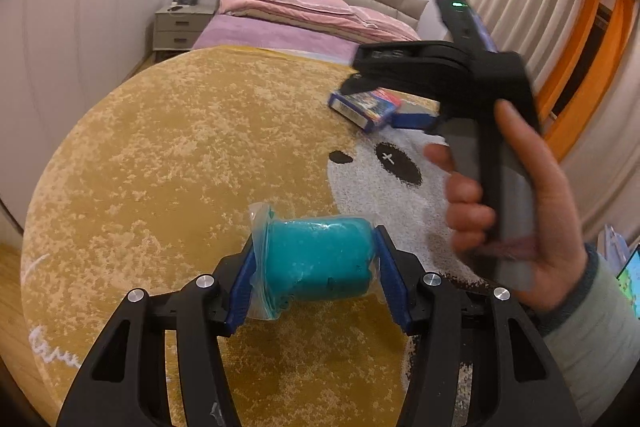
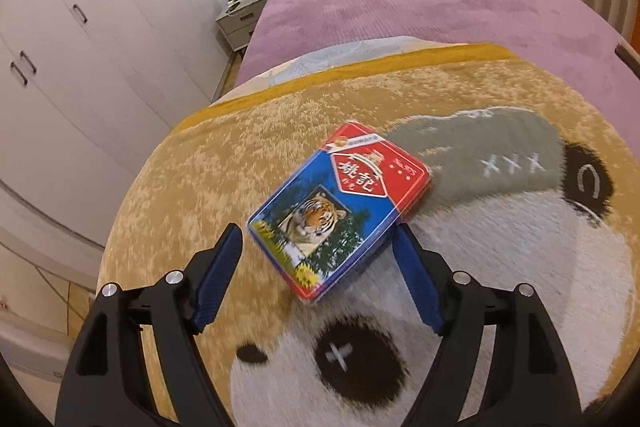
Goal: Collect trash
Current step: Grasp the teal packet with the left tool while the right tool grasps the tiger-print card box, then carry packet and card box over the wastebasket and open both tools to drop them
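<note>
Left gripper [image 1: 316, 261] clamped on teal roll [image 1: 320, 259] in clear bag, above yellow blanket [image 1: 180, 147]. Right gripper [image 2: 318, 259] spread wide, pads either side of card box [image 2: 340, 203] lying flat on blanket, near bear face.

**Readable marks: one card box and a blanket**

The red-and-blue card box [image 2: 340, 209] carries the only real print. On its red diamond label stand two large white Chinese characters, 姚記, with smaller characters beside them too blurred to read. A short line of white print on the red field to the right, with a few stars, looks like a number code but cannot be made out. A banner along the top edge is also illegible. Below the label is a tiger picture without text.

The panda blanket [image 2: 480, 247] bears stitched signs: three white crosses "XXX" on the grey patch, and a white "+" in the dark eye spot.

In the left wrist view the same box [image 1: 366, 105] is too small to read.
</note>
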Motion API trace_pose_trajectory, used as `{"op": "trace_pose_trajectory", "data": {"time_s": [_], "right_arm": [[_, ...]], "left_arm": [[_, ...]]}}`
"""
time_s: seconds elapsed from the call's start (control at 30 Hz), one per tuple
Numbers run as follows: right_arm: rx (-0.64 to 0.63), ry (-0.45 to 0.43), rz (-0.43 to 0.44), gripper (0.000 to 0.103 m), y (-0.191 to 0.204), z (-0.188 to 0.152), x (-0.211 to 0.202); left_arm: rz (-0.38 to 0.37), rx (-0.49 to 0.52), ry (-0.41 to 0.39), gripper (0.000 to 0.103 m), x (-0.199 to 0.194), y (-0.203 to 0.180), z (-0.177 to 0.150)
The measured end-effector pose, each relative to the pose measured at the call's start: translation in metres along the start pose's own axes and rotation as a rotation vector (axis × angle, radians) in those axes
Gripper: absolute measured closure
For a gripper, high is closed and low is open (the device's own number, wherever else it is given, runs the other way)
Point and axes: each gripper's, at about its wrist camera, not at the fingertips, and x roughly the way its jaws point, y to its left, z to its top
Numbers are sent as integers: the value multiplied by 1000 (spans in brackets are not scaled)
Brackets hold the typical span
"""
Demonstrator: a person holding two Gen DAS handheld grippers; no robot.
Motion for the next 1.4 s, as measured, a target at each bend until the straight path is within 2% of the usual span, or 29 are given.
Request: {"op": "trace_pose_trajectory", "data": {"time_s": [0.1,0.2,0.37,0.43,0.5,0.7,0.9,1.07,1.23,1.4], "right_arm": [[-14,-38,-52,26,9,5,8],[-24,-56,-90,18,18,7,15],[-91,-67,-184,17,35,4,24],[-98,-66,-192,19,36,3,23],[-103,-71,-209,26,34,1,21],[-116,-77,-191,33,25,-10,9],[-73,-82,-98,37,-6,-29,-29],[-26,-132,-54,37,-41,-40,-78],[9,-186,-44,37,-76,-45,-122],[32,-278,-105,37,-115,-55,-175]], "left_arm": [[-9,1,-2,50,-1,-1,-2],[-25,-10,-9,50,-4,1,-3],[-44,-35,-3,50,-3,12,-1],[-43,-38,-2,50,-2,14,0],[-37,-36,-8,50,-4,14,0],[-12,-29,-17,49,-5,12,1],[23,39,-32,49,-8,-5,1],[-23,68,-33,49,-13,-29,3],[-65,143,-49,49,-19,-72,8],[-123,221,-54,49,-18,-119,18]]}}
